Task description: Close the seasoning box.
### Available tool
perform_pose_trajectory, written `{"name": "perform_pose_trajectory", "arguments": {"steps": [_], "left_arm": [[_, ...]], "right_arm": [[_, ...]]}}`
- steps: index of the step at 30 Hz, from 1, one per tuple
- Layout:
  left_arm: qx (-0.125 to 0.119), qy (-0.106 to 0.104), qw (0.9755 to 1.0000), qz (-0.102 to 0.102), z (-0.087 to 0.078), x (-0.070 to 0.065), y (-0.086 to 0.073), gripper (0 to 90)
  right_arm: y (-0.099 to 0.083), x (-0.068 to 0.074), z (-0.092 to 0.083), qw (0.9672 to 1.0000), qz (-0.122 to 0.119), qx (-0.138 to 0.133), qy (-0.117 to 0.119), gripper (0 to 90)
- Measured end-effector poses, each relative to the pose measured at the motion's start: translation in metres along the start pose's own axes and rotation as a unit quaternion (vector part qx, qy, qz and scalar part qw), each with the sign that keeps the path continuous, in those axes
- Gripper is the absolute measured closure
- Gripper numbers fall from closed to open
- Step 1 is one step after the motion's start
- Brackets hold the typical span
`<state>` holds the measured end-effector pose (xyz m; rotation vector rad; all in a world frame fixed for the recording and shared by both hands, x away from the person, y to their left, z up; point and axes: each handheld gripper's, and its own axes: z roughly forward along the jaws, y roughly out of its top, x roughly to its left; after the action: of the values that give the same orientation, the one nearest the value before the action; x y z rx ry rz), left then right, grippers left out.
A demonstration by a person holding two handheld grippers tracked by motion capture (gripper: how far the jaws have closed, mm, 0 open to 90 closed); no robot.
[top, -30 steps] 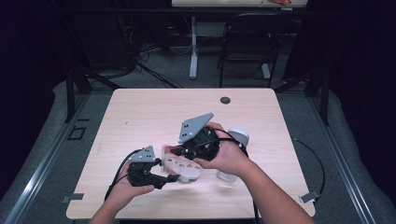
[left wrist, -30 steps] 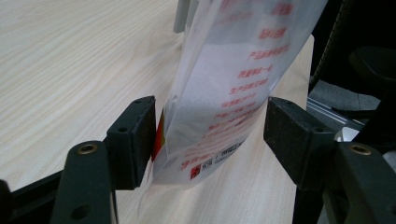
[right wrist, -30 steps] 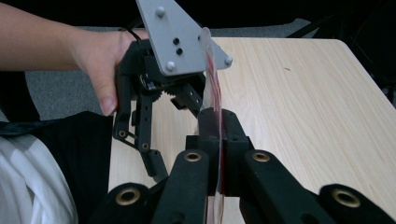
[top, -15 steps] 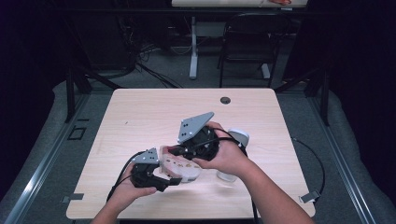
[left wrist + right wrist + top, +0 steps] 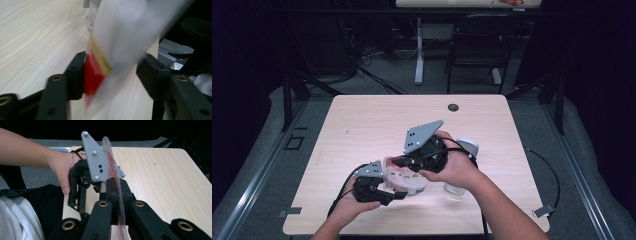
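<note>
Between both grippers, pouch (image 5: 404, 177) edge-up.

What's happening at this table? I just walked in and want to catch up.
A person is working a flat pouch, whitish with red on it, between two hand-held grippers above the wooden table. The right gripper is clamped shut on one edge of it. The left gripper has the other end between its jaws, which have just been closing; one jaw touches the pouch, the other stands apart. A clear container stands on the table behind the right hand.
</note>
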<state>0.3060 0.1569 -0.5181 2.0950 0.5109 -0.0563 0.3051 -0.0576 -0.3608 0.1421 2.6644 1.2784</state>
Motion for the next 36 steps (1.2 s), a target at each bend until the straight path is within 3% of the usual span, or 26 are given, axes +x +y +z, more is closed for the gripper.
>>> {"name": "perform_pose_trajectory", "arguments": {"steps": [8,24,36], "left_arm": [[0.009,-0.005,0.9999,0.001,0.0,-0.001,-0.001,58.7],[0.033,0.001,0.9995,-0.002,-0.005,0.0,0.001,63.0],[0.049,0.015,0.9987,0.0,-0.01,-0.001,0.004,64.4]], "right_arm": [[-0.004,-0.002,-0.002,1.0,0.002,-0.001,0.003,90.0],[-0.012,-0.007,-0.004,0.9999,0.01,0.0,0.005,88.7],[-0.022,-0.009,-0.011,0.9997,0.019,-0.009,-0.008,88.6]]}}
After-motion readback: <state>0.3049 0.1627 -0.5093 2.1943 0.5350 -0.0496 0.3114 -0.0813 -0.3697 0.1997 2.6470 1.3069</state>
